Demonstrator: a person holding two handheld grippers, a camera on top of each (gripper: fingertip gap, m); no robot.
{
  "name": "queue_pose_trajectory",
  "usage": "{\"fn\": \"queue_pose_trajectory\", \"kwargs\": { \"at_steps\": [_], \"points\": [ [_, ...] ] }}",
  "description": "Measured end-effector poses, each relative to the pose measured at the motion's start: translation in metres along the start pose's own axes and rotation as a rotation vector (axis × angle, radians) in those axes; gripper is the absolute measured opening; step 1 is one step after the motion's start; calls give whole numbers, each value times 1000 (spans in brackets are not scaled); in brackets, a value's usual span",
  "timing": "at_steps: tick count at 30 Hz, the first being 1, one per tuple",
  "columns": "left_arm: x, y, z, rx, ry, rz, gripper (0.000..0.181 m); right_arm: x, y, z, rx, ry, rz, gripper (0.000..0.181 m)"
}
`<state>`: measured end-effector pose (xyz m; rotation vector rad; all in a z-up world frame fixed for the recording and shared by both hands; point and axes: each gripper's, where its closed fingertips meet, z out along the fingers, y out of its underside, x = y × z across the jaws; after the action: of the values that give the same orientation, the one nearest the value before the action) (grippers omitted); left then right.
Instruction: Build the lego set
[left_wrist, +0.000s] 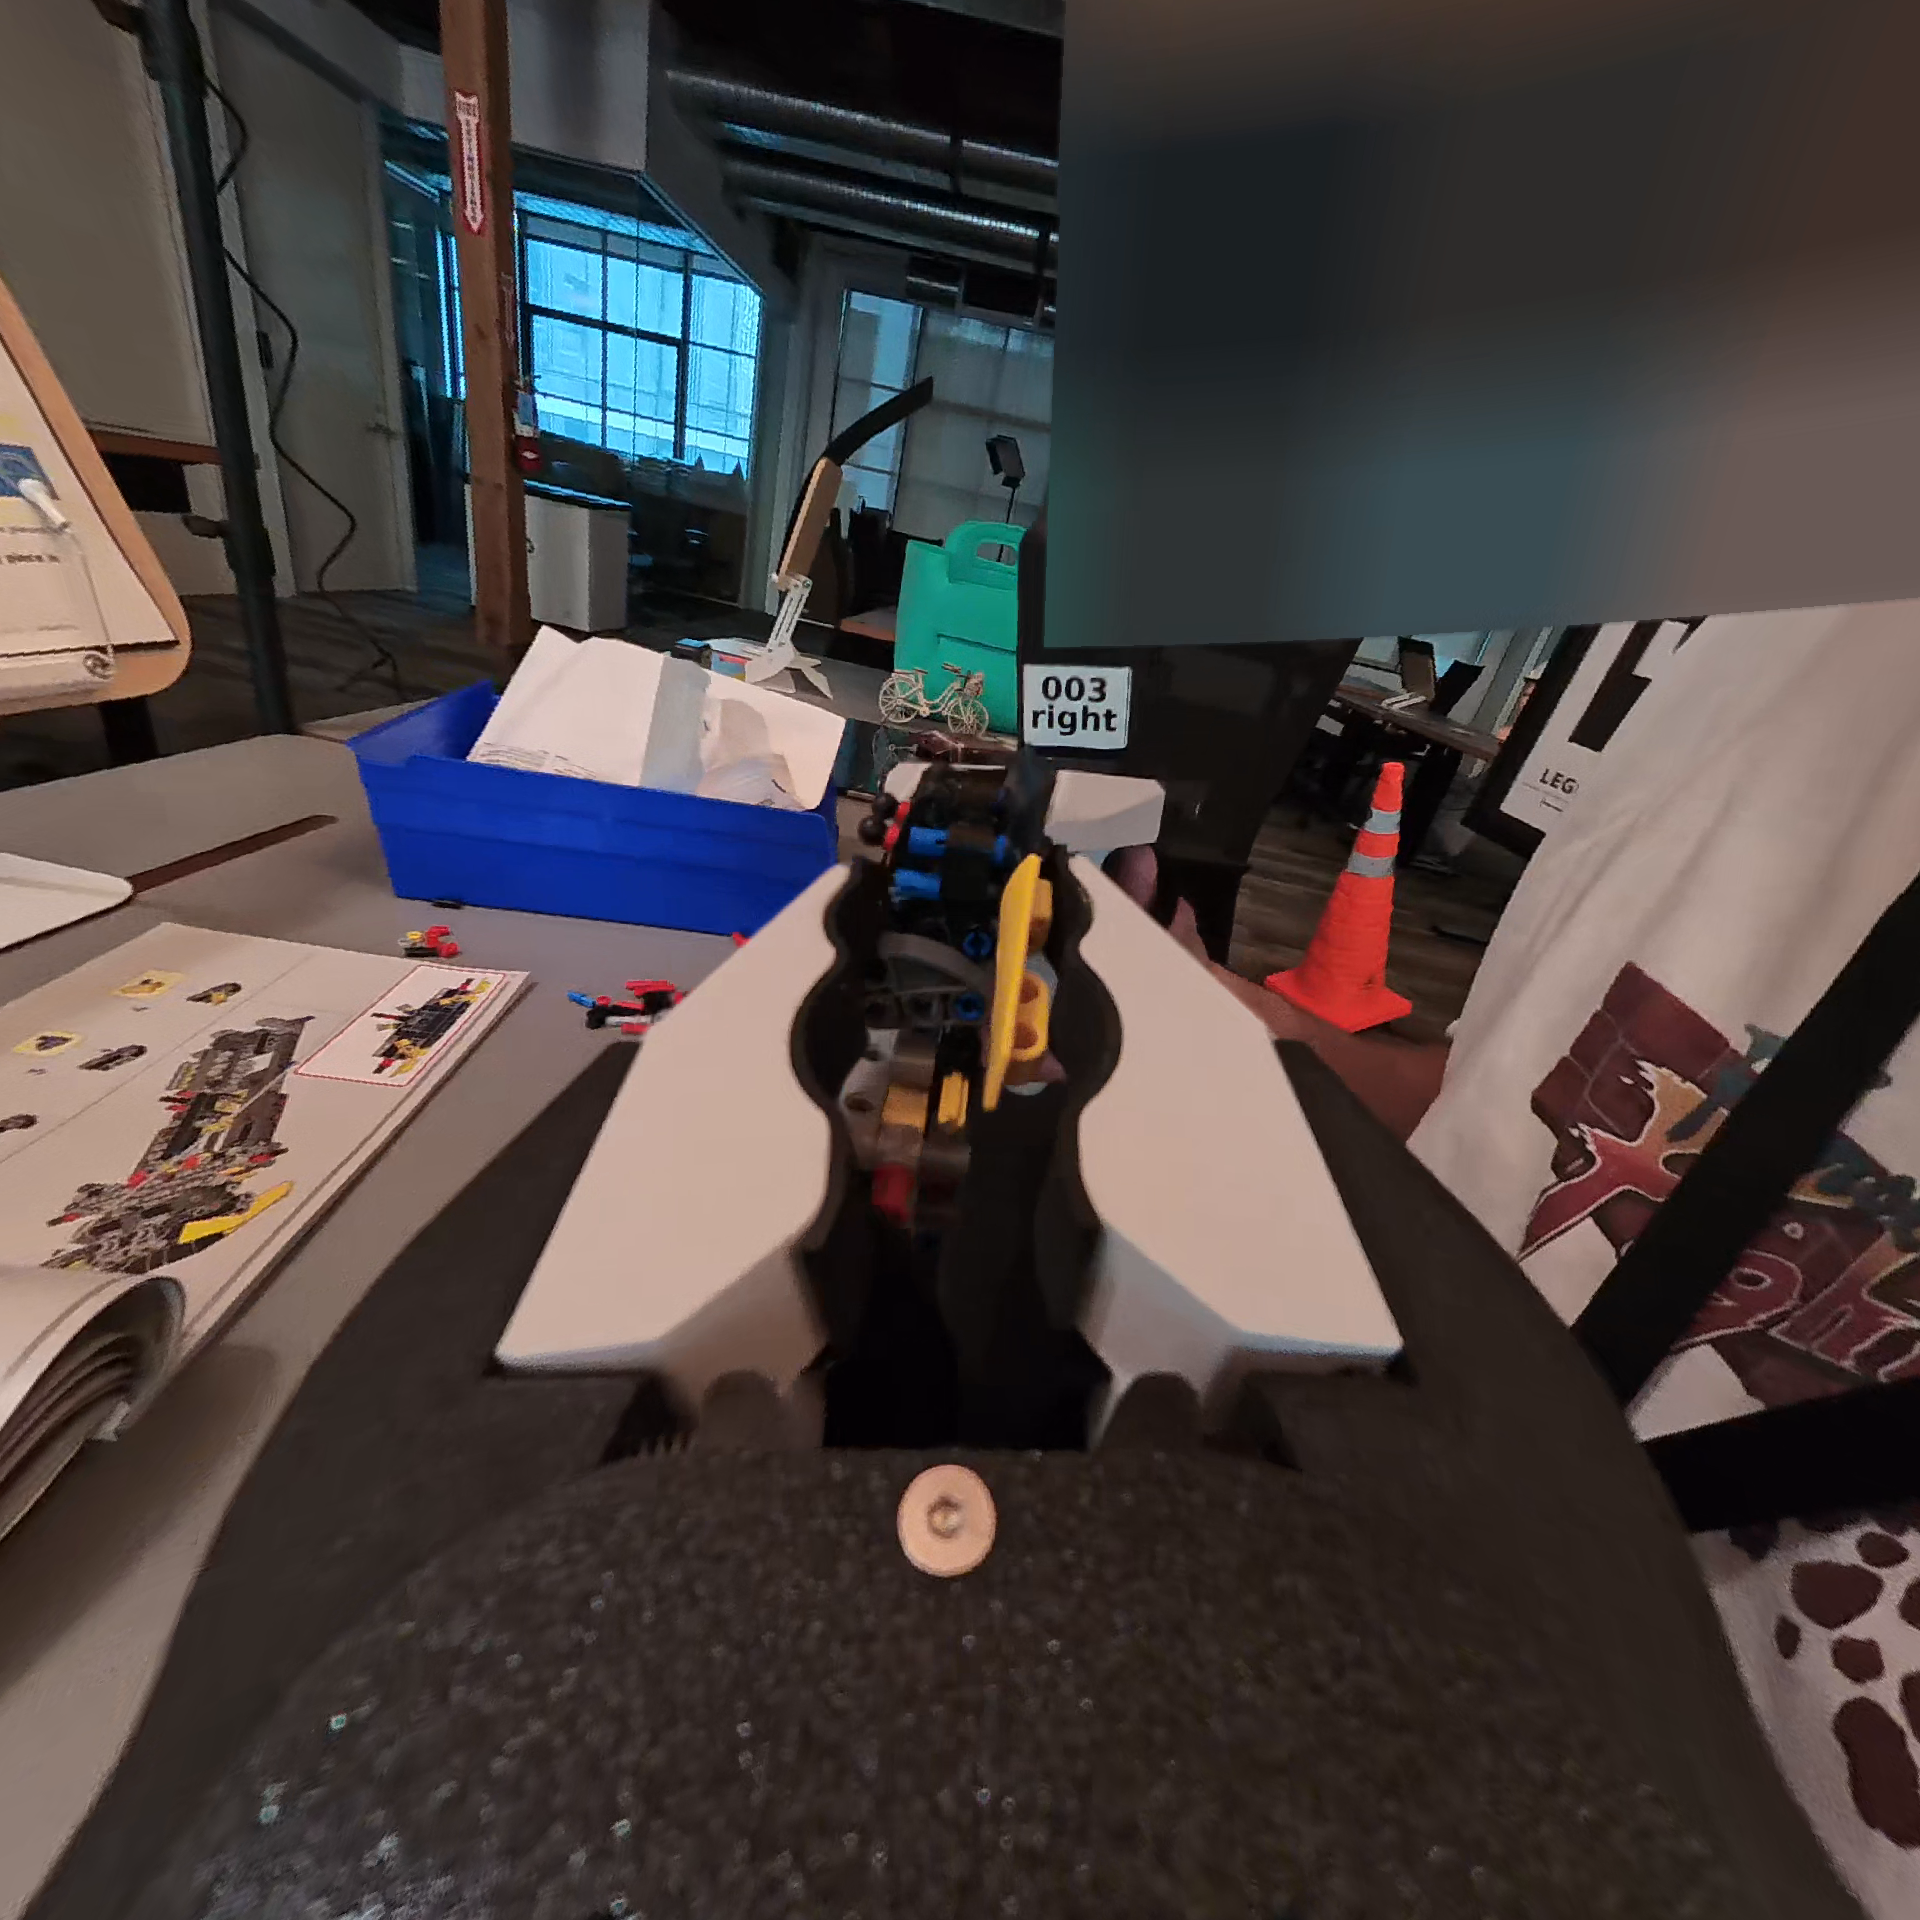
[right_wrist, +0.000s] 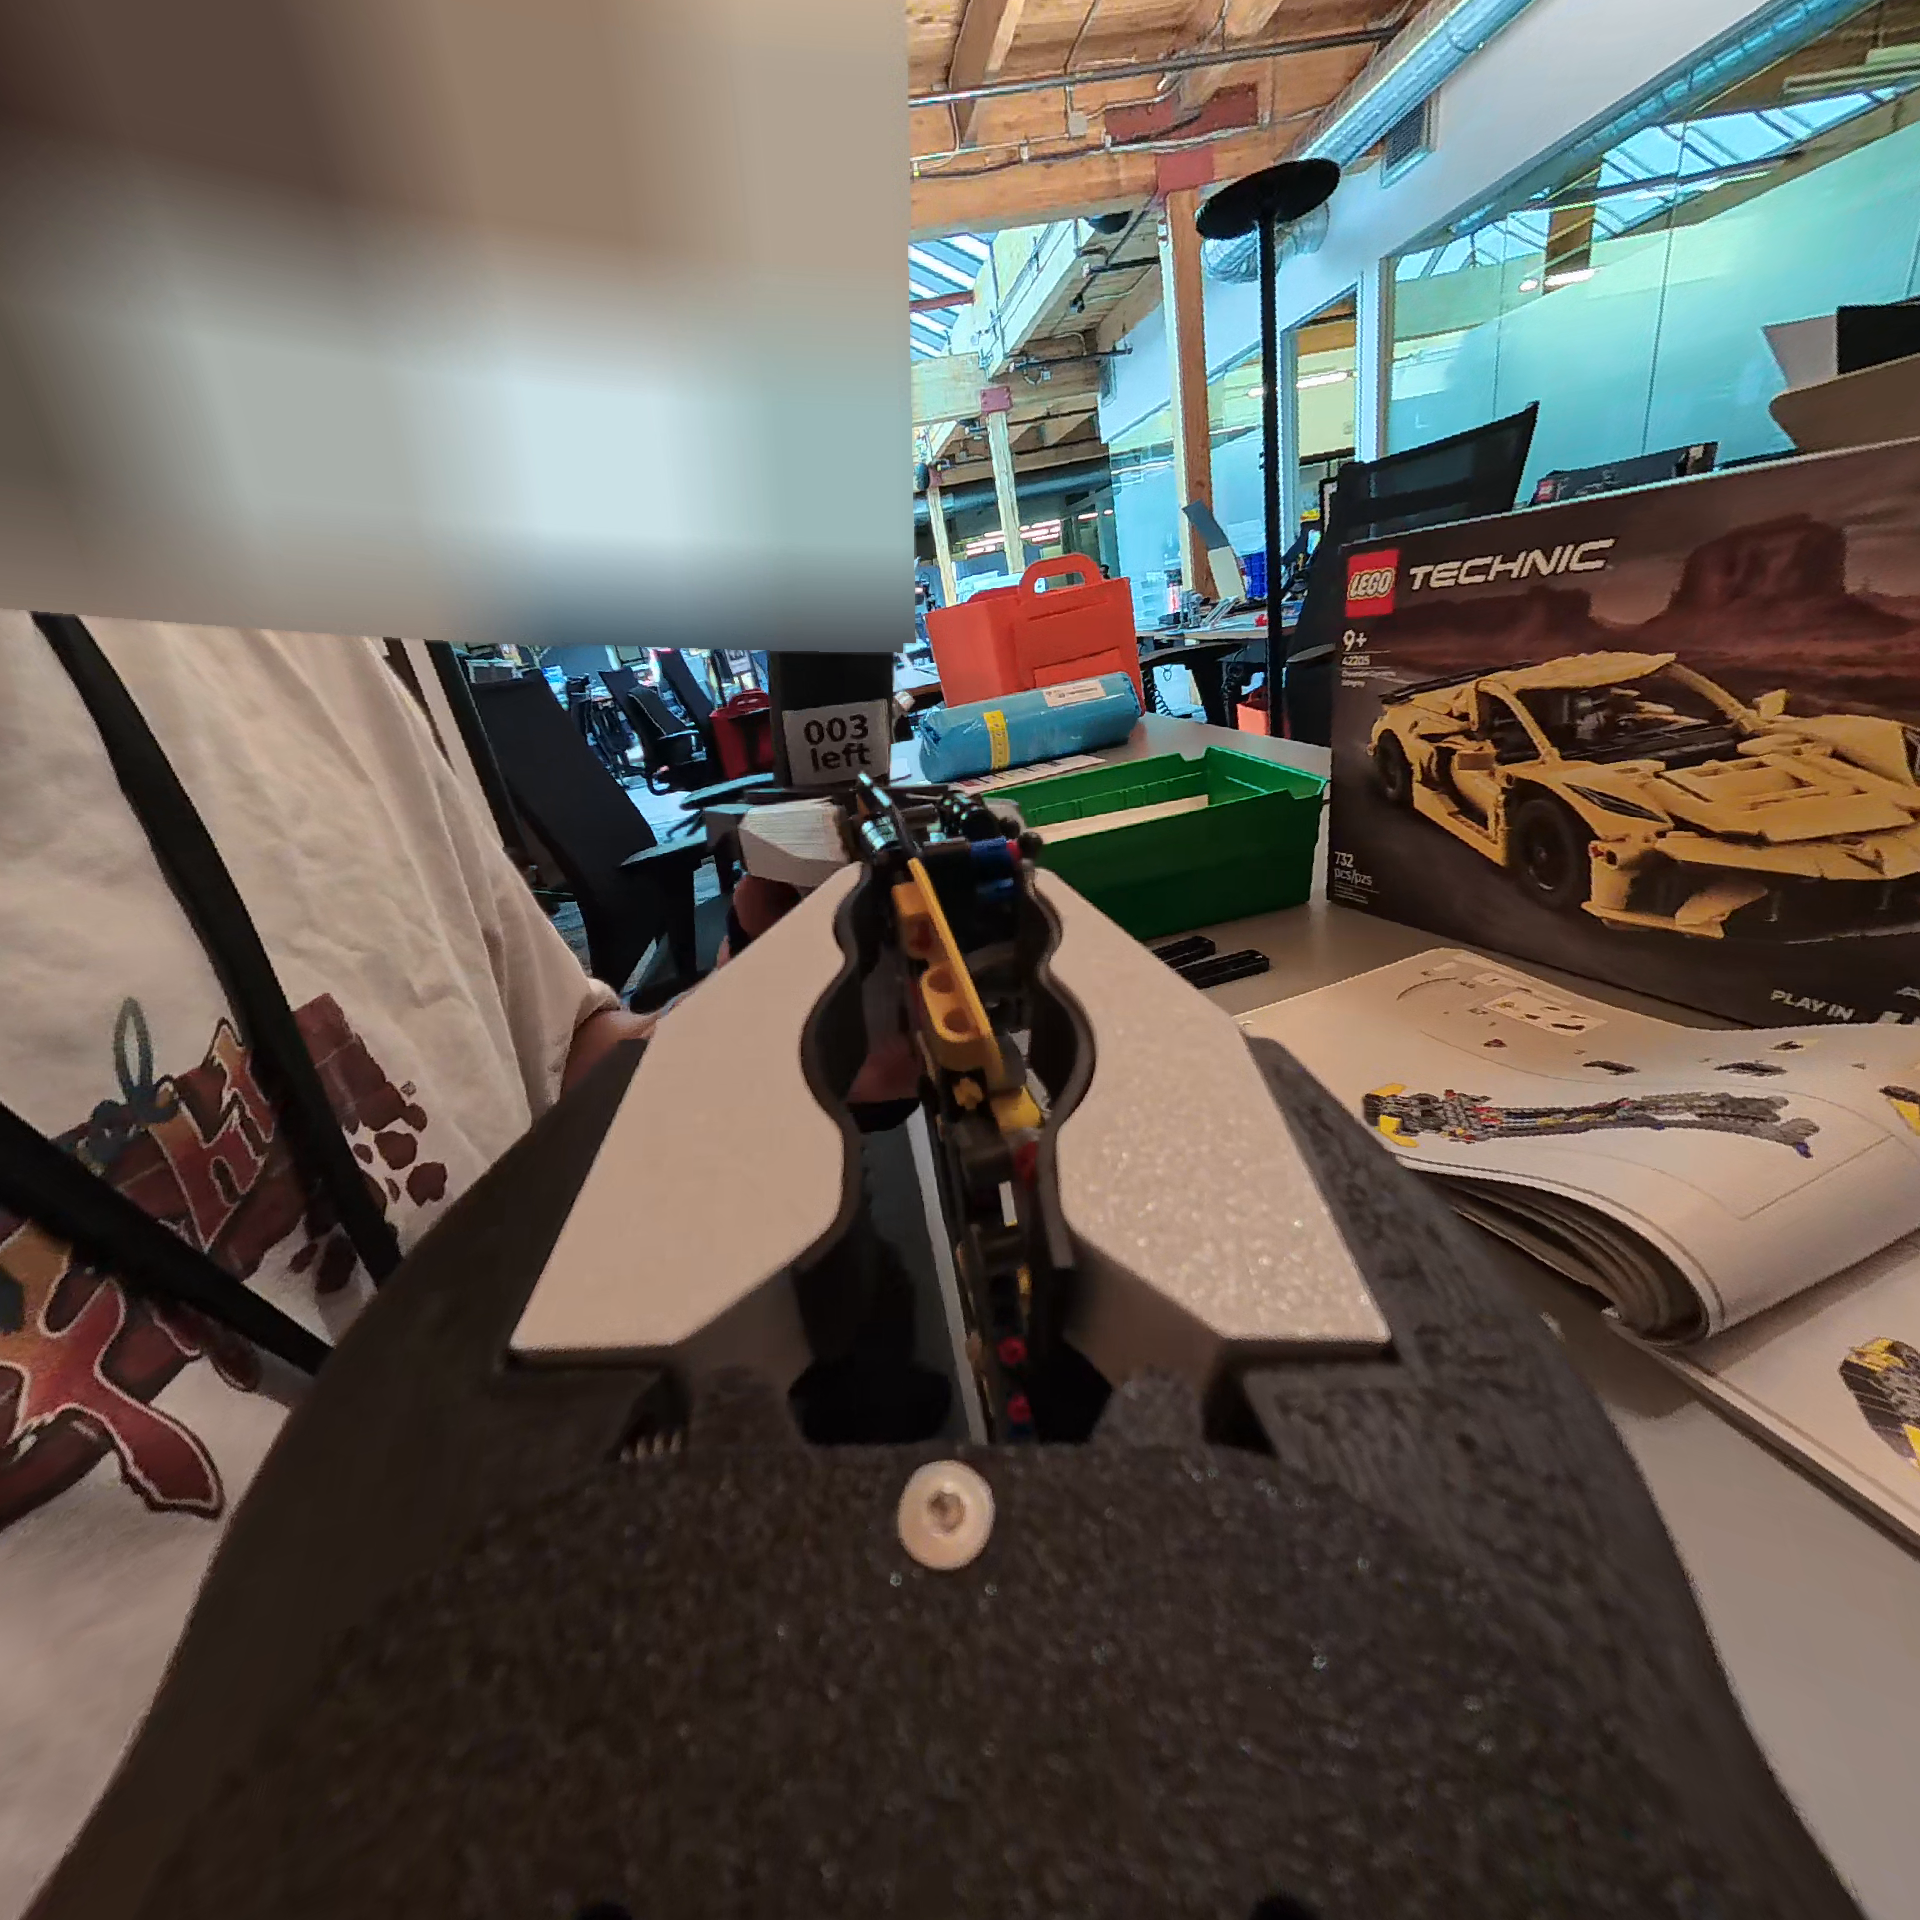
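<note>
Both grippers face each other above the table, sharing one part-built lego assembly (left_wrist: 940, 997). The left gripper (left_wrist: 956, 883) has its jaws clamped on one end. The right gripper (right_wrist: 951, 894) is clamped on the other end, showing at 12 o'clock in the left wrist view.

Assembly: black and grey beams, blue and red pins, with a thin yellow panel (left_wrist: 1013, 977) on one flank. Held clear of the table, well above the open instruction booklet (left_wrist: 239, 1091) at 9 o'clock.

Handling judgement: light and stiff along the beams, but the pinned joints are fragile. Grip the beam core, not the panel, which probably pops off under side load. Panel seating is unclear.

Loose pins (left_wrist: 623, 1003) lie near the blue bin (left_wrist: 582, 842).
</note>
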<state>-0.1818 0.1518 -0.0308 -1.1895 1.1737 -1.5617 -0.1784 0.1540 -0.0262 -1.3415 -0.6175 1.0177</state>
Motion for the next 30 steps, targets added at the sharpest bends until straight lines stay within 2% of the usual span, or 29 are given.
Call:
{"fn": "queue_pose_trajectory", "kwargs": {
  "at_steps": [4, 6, 10, 23, 30],
  "points": [
    [3, 1, 0, -1, -5, 22, 28, -3, 0, -2, 18, -60, 91, 28],
    [4, 1, 0, -3, -2, 28, 28, -7, -2, -3, 32, -118, 173, 36],
    [7, 2, 1, 3, -11, 77, 28, -7, -2, -5, 18, -125, 241, 30],
    [14, 4, 3, 8, -16, 158, 25, -15, -1, -9, -41, -97, 25, 24],
    [15, 4, 2, 9, -3, 161, 26, -16, -1, -9, -38, -89, 7, 24]
  ]
}}
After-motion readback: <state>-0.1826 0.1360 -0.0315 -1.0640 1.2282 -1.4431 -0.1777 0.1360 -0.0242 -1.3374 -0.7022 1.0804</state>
